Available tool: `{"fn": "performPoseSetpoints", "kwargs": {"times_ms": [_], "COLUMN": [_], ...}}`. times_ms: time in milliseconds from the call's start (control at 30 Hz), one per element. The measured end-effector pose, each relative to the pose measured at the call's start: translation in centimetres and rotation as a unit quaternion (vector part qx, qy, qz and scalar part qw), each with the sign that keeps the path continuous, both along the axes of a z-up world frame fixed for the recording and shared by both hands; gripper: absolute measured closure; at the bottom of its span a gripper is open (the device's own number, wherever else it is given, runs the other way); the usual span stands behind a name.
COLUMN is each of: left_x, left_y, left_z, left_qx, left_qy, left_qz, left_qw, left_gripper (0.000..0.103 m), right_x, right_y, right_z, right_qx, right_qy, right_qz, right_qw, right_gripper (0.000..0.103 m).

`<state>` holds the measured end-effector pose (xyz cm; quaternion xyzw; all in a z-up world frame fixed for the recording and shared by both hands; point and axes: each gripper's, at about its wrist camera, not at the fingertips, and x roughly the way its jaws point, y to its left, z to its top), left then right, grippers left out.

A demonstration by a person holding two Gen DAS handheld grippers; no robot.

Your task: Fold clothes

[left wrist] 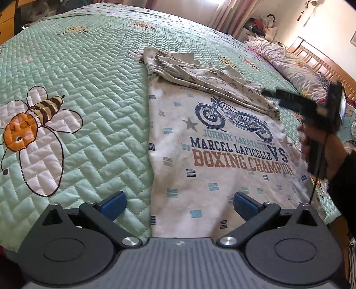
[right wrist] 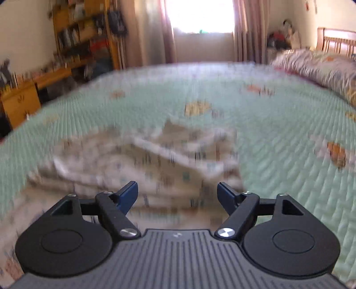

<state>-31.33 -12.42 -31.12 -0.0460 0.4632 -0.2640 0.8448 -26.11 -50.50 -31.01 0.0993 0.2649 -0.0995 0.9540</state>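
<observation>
- Holding my left hand-held gripper (left wrist: 179,203) low over the near edge of the bed, I keep its blue pads spread wide with nothing pinched; the hem of the white T-shirt (left wrist: 213,160) lies between and under them.
- My right hand-held gripper (right wrist: 177,195) also stands wide, nothing between its pads; its own view is smeared with blur.
- The T-shirt lies flat on the green quilted bedspread (left wrist: 93,93), print up: a motorcycle and the words "BOXING CHAMPION".
- Its far part is folded back over itself in a rumpled band (left wrist: 200,73) across the top of the print.
- In the left view, my right hand (left wrist: 324,144) grips its tool at the shirt's right edge, the fingers pointing toward that folded band.
- A bee is stitched into the bedspread (left wrist: 33,124) to the left of the shirt.
- Farther off, a patterned pillow (left wrist: 296,66) lies against the wooden headboard (left wrist: 320,62).
- No container with contents is clear enough to tell; a bookshelf (right wrist: 82,33) stands blurred by the curtained window (right wrist: 202,20).
</observation>
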Motion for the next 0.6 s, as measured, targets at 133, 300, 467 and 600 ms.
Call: {"fn": "performPoseSetpoints", "kwargs": {"times_ms": [133,300,467,600], "left_x": [-0.4,-0.2,-0.3,-0.5], "left_y": [-0.1,-0.4,-1.3,-0.9], "left_z": [0.6,0.7,0.8,0.9], "left_qx": [-0.003,-0.021,-0.022,-0.027], "left_qy": [-0.008,-0.014,-0.017,-0.019], "left_qz": [-0.003,-0.018,-0.029,-0.025], "left_qw": [1.0000,0.9995,0.9992,0.9991], "left_gripper": [0.001,0.001,0.001,0.001], "right_x": [3.4,1.2,5.6,10.5], "right_y": [-1.5,-1.2,-1.0,-3.3], "right_z": [-1.9,-0.7,1.6,-0.8], "right_qx": [-0.002,0.003,-0.006,0.003], "right_qy": [0.082,0.024,-0.012,0.065], "right_qz": [-0.001,-0.011,0.008,-0.021], "right_qw": [0.997,1.000,1.000,0.998], "right_gripper": [0.016,0.018,0.015,0.015]}}
